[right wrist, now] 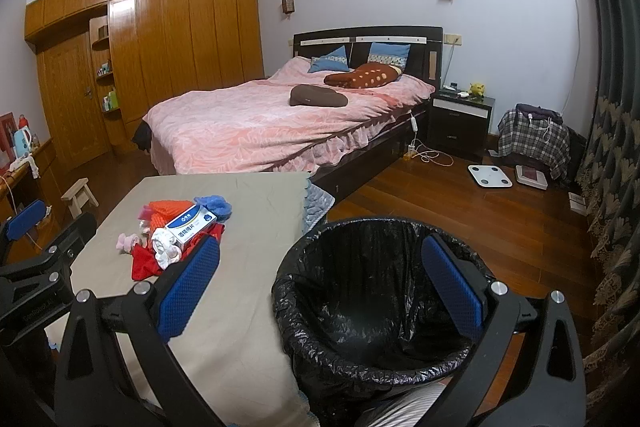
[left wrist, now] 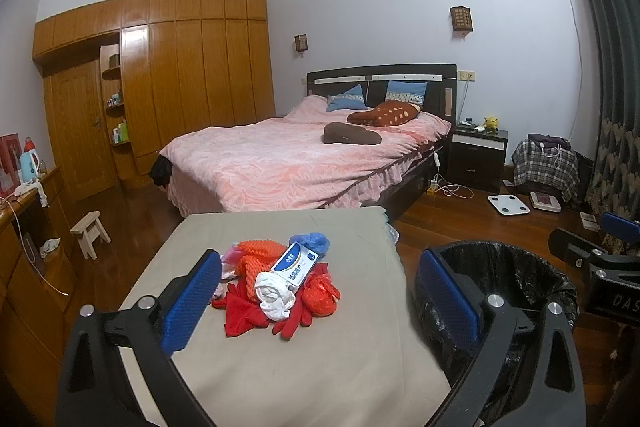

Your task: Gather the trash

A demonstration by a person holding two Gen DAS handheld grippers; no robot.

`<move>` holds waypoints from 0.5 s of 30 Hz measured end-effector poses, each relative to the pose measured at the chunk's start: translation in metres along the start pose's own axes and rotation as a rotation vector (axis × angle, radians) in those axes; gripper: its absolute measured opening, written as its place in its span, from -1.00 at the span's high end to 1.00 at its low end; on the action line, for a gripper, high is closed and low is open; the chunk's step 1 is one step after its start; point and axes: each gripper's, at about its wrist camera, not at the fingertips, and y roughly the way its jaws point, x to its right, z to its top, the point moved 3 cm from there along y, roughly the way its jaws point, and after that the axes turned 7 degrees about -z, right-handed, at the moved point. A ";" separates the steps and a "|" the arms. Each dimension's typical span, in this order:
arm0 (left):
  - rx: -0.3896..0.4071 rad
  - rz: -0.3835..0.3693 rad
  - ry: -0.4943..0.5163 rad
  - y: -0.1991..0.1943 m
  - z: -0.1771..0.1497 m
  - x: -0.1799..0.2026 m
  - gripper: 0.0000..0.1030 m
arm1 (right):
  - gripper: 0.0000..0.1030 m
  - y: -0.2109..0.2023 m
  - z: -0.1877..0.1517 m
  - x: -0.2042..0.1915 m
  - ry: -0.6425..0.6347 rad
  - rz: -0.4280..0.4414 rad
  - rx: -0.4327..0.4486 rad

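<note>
Up front, the left gripper (left wrist: 320, 297) hangs above the grey-covered table (left wrist: 280, 367), its blue-padded fingers (left wrist: 192, 301) spread wide and holding nothing. The trash pile (left wrist: 280, 283) lies on the table at about 12 o'clock from it: a white and blue box (left wrist: 295, 263) on top of orange netting (left wrist: 256, 259), a white crumpled wad (left wrist: 274, 297), red cloth (left wrist: 244, 315) and a blue puff (left wrist: 314, 241). The right gripper (right wrist: 320, 285) is likewise spread wide and empty, poised over the black-lined trash bin (right wrist: 360, 307), which stands on the wooden floor (right wrist: 500, 227) just beside the table's edge, with the pile at its 10 o'clock. A pink-covered bed (left wrist: 288, 159) sits beyond the table.
</note>
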 end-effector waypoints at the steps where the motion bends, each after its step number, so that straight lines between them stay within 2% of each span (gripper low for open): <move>1: 0.000 0.000 0.000 0.000 0.000 0.000 -0.88 | -0.91 0.000 0.000 0.000 0.000 0.000 0.000; 15: 0.000 0.000 -0.002 0.000 0.000 0.000 -0.88 | -0.91 0.003 -0.004 -0.003 0.002 0.000 -0.002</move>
